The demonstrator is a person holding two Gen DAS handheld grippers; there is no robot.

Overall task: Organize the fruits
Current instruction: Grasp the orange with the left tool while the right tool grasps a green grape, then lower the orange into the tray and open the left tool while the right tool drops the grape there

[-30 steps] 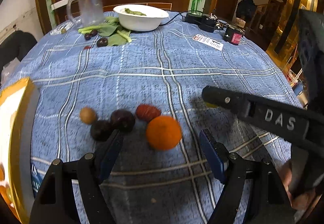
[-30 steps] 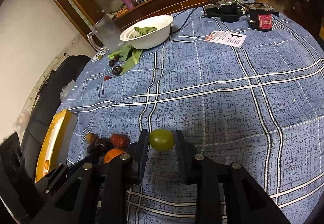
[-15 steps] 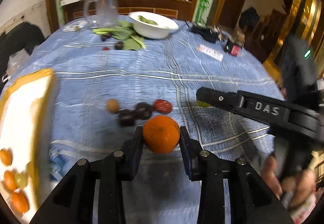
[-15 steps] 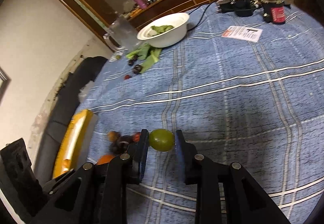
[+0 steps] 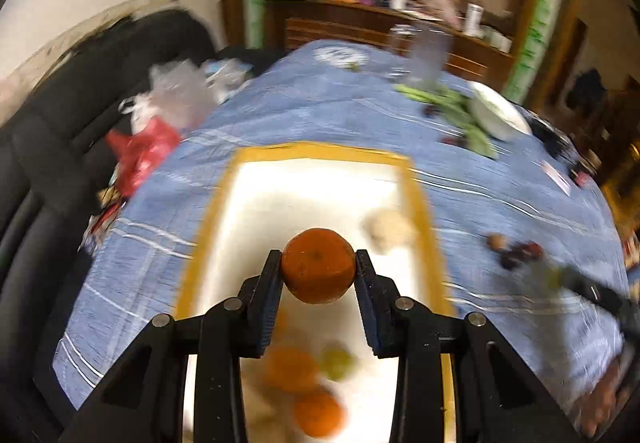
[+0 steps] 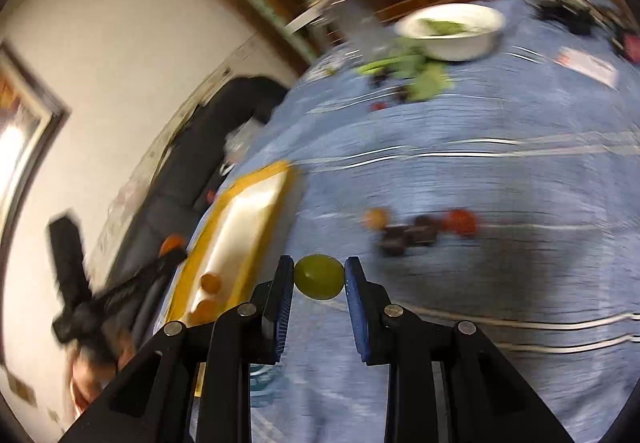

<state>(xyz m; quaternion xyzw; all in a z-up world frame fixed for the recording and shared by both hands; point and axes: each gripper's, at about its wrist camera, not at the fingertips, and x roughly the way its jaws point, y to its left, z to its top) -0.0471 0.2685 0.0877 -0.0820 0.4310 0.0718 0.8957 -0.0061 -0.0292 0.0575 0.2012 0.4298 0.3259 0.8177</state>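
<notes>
My left gripper [image 5: 318, 267] is shut on an orange [image 5: 318, 265], held above the white tray with a yellow rim [image 5: 320, 153]. Two oranges [image 5: 318, 417] and a green fruit [image 5: 338, 361] lie blurred in the tray's near end, and a pale round fruit [image 5: 388, 229] sits by its right wall. My right gripper [image 6: 319, 277] is shut on a small green fruit [image 6: 319, 277] over the blue checked cloth, right of the tray [image 6: 244, 183]. A tan fruit [image 6: 377, 218], two dark plums [image 6: 408, 237] and a red fruit [image 6: 460, 222] lie in a row on the cloth.
At the table's far side stand a white bowl [image 6: 454, 31] with greens, loose green leaves [image 6: 428, 77] with dark fruits, and a glass mug [image 5: 424, 57]. A paper card [image 6: 588, 63] lies at the right. A black sofa [image 5: 60, 123] with plastic bags [image 5: 160, 115] flanks the table's left.
My left gripper closed on the orange, lifted it and swung left over the tray. My right gripper, still gripping the green fruit, rose and moved left toward the tray.
</notes>
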